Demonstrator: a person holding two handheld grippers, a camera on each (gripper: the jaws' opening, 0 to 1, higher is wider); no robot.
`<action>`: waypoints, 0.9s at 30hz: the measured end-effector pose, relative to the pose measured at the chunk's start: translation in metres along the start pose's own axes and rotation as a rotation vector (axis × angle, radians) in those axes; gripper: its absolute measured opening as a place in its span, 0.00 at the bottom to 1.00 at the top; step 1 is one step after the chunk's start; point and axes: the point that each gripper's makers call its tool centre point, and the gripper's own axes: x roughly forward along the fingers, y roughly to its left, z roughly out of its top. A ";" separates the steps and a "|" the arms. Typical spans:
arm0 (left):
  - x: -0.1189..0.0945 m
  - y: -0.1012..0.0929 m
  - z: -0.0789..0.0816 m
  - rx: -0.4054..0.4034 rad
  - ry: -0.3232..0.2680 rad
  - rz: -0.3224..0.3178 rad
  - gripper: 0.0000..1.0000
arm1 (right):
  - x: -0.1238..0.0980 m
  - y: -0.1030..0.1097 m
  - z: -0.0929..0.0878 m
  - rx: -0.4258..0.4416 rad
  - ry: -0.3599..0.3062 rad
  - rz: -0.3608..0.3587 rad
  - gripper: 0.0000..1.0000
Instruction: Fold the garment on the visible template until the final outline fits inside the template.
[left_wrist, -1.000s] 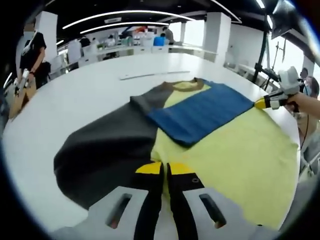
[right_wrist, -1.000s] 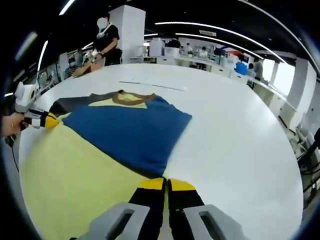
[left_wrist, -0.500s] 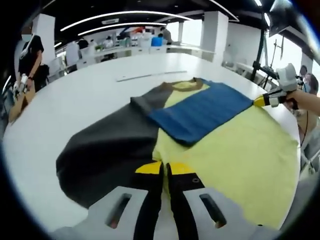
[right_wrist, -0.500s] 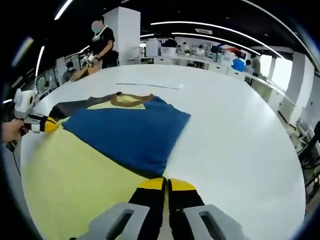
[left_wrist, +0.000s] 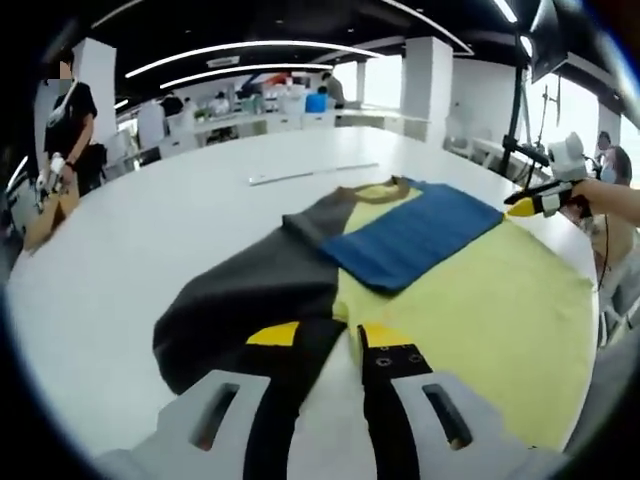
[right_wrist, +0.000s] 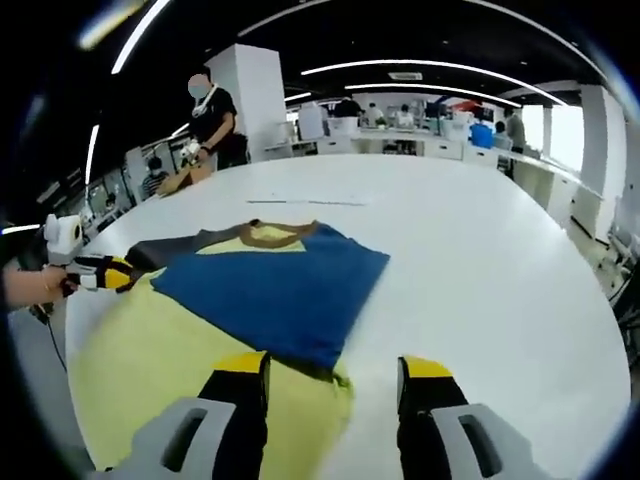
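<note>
garment (left_wrist: 430, 300): pale yellow body, blue folded sleeve, dark grey sleeve, brown collar
surface (right_wrist: 480, 250): plain white
claw tips: yellow

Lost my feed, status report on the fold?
Left gripper open, right gripper open, holding nothing. Garment flat on table, blue sleeve folded over, grey sleeve still out. Nothing blocking.

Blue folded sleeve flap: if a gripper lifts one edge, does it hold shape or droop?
Likely droops: the blue flap lies flat and follows the yellow body beneath, like thin knit. Probably light, since it already lies folded over. It may slide rather than roll on the smooth white table.
</note>
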 end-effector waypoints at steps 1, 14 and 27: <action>-0.002 0.002 0.001 0.007 -0.006 0.009 0.27 | -0.001 0.002 0.001 0.002 -0.005 0.010 0.58; -0.024 0.026 0.005 0.021 -0.062 0.115 0.57 | -0.024 0.037 0.014 -0.055 -0.027 0.130 0.87; -0.039 0.046 -0.005 -0.025 -0.052 0.167 0.71 | -0.052 0.061 0.024 -0.136 -0.058 0.214 0.99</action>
